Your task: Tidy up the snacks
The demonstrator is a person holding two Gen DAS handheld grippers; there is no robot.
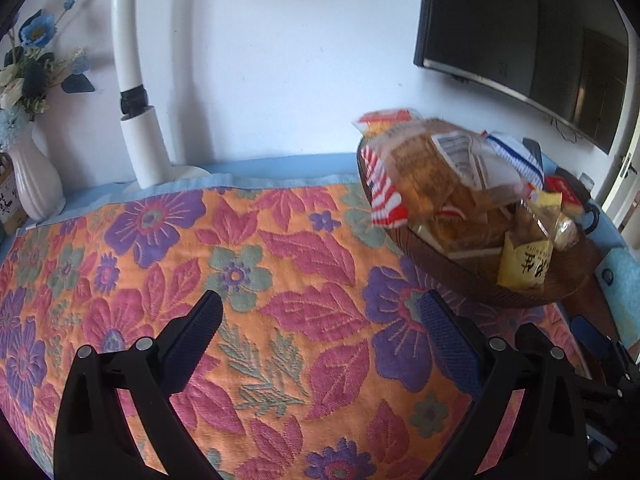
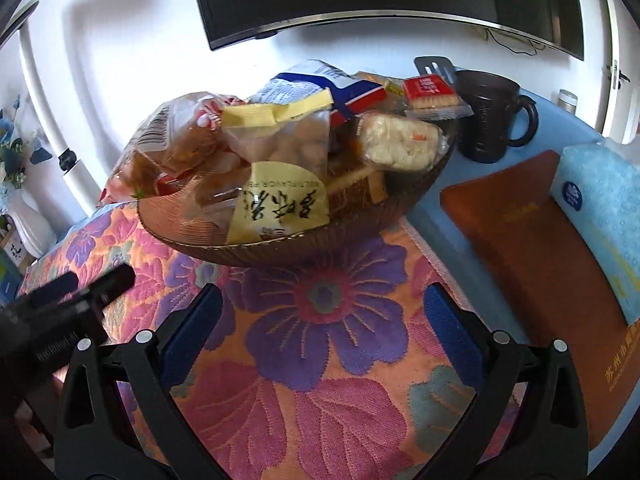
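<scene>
A brown ribbed bowl (image 2: 192, 236) heaped with wrapped snacks stands on the flowered cloth (image 2: 320, 360). On top lie a yellow-labelled packet (image 2: 280, 204), a white rice-cake bar (image 2: 400, 142) and a red biscuit pack (image 2: 430, 90). My right gripper (image 2: 322, 304) hovers just in front of the bowl, open and empty. The left view has the same bowl (image 1: 460, 276) at the right, with a big clear bread bag (image 1: 432, 168) on top. My left gripper (image 1: 320, 312) is open over bare cloth (image 1: 200, 240), left of the bowl. The other gripper's fingers (image 1: 592, 336) show at the right edge.
A dark mug (image 2: 488, 116) stands behind the bowl on the right, beside a brown box (image 2: 540, 240) and a blue tissue pack (image 2: 604, 216). A white vase of blue flowers (image 1: 32, 176) and a white lamp stand (image 1: 144, 148) are at the back left. A dark screen (image 1: 520, 32) hangs on the wall.
</scene>
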